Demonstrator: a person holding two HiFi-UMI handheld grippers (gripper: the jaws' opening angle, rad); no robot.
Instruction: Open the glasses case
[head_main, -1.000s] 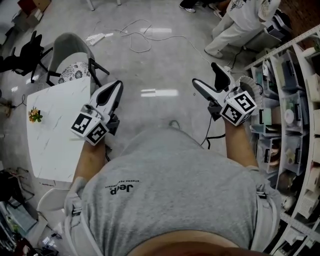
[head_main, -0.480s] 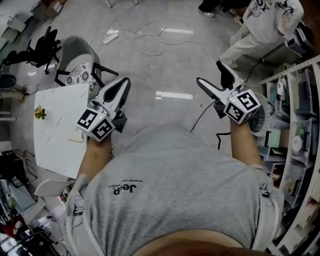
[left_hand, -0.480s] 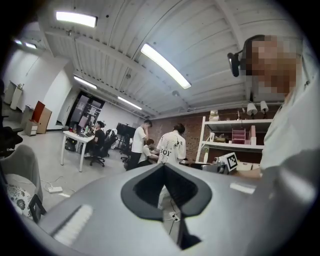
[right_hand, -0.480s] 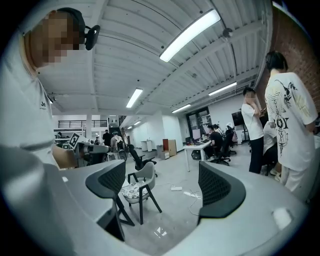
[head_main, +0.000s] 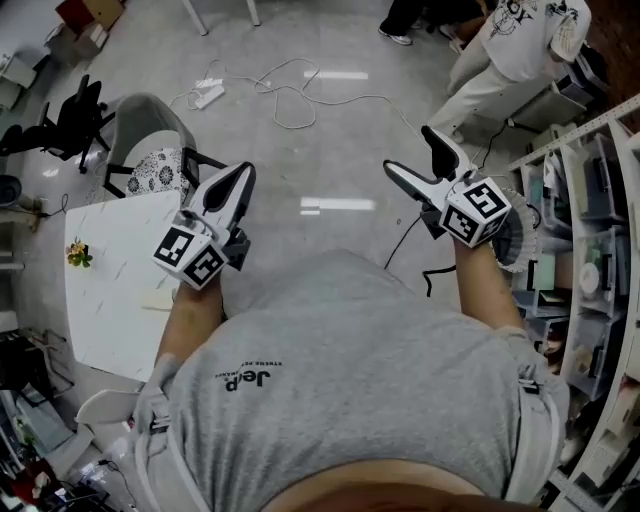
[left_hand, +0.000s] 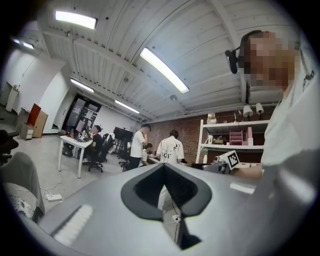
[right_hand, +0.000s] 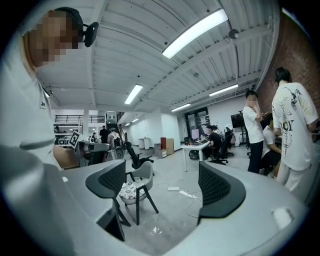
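Observation:
No glasses case can be made out for certain; a small pale flat object (head_main: 157, 298) lies on the white table (head_main: 110, 320), too small to identify. Both grippers are held up in front of the person's chest, well above the floor. My left gripper (head_main: 238, 172) hovers past the table's right edge, its jaws closed together with nothing between them; in the left gripper view it (left_hand: 164, 168) points across the room. My right gripper (head_main: 409, 150) stands open and empty, and in the right gripper view (right_hand: 162, 186) a grey chair shows between its pads.
A grey chair (head_main: 150, 150) with a patterned cushion stands beyond the table. A small flower ornament (head_main: 75, 253) sits on the table's left side. A white cable and power strip (head_main: 210, 94) lie on the floor. Shelving (head_main: 590, 250) runs along the right, and a person (head_main: 500, 50) stands nearby.
The head view has shifted slightly, so the table and chair sit a little differently in frame. Both grippers stay raised at chest height, the left shut and the right open.

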